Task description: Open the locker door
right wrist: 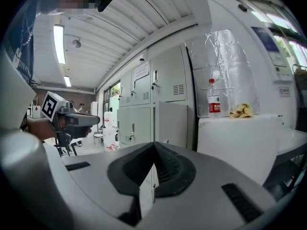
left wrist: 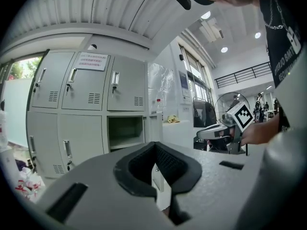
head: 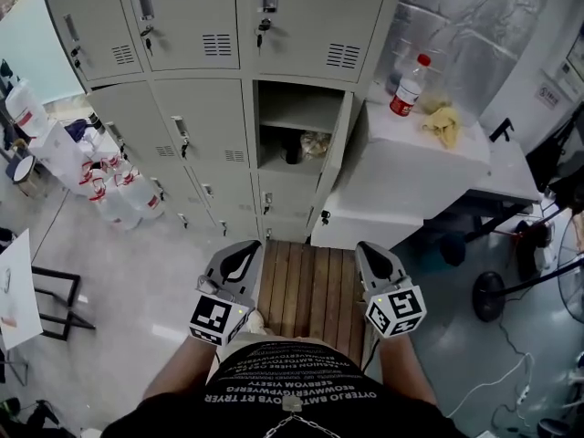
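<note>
White cabinet top (head: 411, 164) carries bottle (head: 408, 87) (red label), yellow cloth (head: 442, 125) just beside.

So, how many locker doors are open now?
1. The open locker is in the right column, just below the top row, beside the white cabinet; its door stands open. Lockers outside the frame may be hidden.

two hand-held grippers (head: 241, 247) (head: 370, 249), one open locker door (head: 338, 167), one bottle (head: 408, 87), one yellow cloth (head: 443, 124).

Person wearing a black shirt (head: 285, 380) and carrying two grey grippers

The left gripper (head: 244, 246) and right gripper (head: 370, 247) are showing pale grey shells with black padded linings; each is bearing a white cube (head: 217, 319) with black square markers; white lettering is crossing the shirt.
</note>
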Available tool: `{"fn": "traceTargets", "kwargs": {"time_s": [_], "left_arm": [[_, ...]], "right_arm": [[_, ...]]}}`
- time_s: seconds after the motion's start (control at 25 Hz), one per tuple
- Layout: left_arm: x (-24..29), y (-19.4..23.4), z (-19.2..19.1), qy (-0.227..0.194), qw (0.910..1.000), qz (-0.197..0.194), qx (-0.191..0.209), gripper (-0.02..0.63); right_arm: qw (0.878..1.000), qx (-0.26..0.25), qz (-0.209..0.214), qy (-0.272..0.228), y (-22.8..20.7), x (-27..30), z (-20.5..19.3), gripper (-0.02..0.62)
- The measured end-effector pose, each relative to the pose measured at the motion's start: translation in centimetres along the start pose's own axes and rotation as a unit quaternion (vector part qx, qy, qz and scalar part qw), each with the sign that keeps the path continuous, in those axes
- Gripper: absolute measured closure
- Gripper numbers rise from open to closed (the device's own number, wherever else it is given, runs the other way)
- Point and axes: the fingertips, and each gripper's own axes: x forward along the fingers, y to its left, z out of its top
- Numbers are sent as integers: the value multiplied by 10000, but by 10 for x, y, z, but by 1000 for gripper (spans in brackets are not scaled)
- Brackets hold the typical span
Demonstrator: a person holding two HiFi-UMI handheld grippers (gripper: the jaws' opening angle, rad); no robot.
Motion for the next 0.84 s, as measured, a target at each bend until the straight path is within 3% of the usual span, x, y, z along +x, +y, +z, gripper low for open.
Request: {"fn": "traceTargets", "kwargs": {"time_s": [0.28, 0.6, 0.84], "left_arm": [[-9, -36, -1, 105, 9999, 32, 122, 614], [-30, -50, -8, 317, 9987, 282, 281, 614], [-25, -57, -4, 360, 9984, 150, 408, 614]], "right_arm": [[9997, -160, 67, -147, -4, -38, 16, 598], [9995, -153, 140, -223, -10, -50, 17, 598], [9996, -165, 206, -75, -1, -44, 15, 598]]}}
